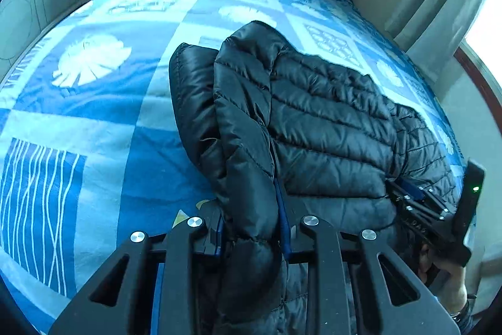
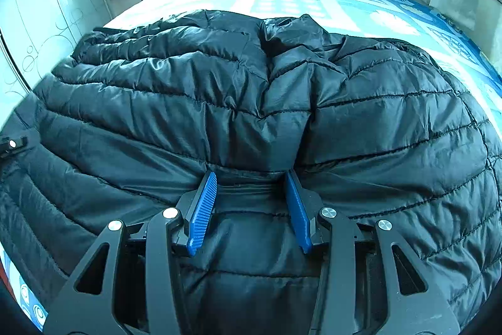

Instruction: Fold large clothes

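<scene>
Currently my left gripper [image 1: 251, 228] is angled steeply down at the near edge of the bed [image 1: 94, 115], its jaws drawn narrow and pinching a thick fold of the black puffer jacket [image 1: 313, 115], which bulges up between the blue pads [image 1: 284, 218]. My right gripper [image 2: 251, 209], also tilted down, sits at mid width with the jacket's hem bunched between its blue fingers [image 2: 204, 209], pads pressing the fabric from both sides. From the left wrist view I see the right tool low at the jacket's right edge, a hand [image 1: 451, 278] wrapped round its grip, the jacket lying across the blue patterned bedspread.
</scene>
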The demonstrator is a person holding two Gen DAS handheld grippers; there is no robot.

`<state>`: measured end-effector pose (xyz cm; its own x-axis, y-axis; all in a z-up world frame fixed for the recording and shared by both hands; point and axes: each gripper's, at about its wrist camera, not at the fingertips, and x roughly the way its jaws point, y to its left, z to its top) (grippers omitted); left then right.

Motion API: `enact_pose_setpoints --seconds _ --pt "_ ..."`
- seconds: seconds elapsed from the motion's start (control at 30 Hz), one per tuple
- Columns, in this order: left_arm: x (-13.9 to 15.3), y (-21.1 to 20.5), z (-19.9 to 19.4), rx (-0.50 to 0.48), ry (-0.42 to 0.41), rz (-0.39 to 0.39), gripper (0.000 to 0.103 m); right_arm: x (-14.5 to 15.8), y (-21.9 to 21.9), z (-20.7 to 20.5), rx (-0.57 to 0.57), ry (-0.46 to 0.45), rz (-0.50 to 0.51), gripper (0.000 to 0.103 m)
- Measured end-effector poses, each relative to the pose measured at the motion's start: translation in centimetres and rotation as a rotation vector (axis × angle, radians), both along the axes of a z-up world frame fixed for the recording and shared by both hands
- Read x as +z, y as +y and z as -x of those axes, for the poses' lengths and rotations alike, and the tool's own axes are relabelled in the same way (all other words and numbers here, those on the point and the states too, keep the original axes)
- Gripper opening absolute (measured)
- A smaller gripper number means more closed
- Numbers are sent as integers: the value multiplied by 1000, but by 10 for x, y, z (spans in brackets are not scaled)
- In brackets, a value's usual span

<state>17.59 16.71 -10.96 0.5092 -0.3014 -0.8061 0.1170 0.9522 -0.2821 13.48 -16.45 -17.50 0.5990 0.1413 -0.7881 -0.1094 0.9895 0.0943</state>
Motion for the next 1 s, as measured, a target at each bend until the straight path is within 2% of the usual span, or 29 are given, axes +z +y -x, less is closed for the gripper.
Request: enact_pose_setpoints --seconds 0.17,0.57,0.67,0.73,0.83,1.0 --pt "21 -9 5 -10 -44 1 25 -1 4 1 -1 -6 11 44" --pt "54 -46 18 -15 -115 -64 25 8 5 11 -3 -42 3 44" --pt "64 -59 21 -34 -132 -78 25 17 -5 20 -14 -45 -23 45" --pt "69 -72 21 -47 -146 -97 25 26 -14 30 -28 -76 -4 54" --pt "79 -96 20 -75 -162 -113 25 40 -30 43 -50 -122 50 55" --pt "86 -138 18 -120 -174 -145 25 60 -78 64 -127 -168 74 56"
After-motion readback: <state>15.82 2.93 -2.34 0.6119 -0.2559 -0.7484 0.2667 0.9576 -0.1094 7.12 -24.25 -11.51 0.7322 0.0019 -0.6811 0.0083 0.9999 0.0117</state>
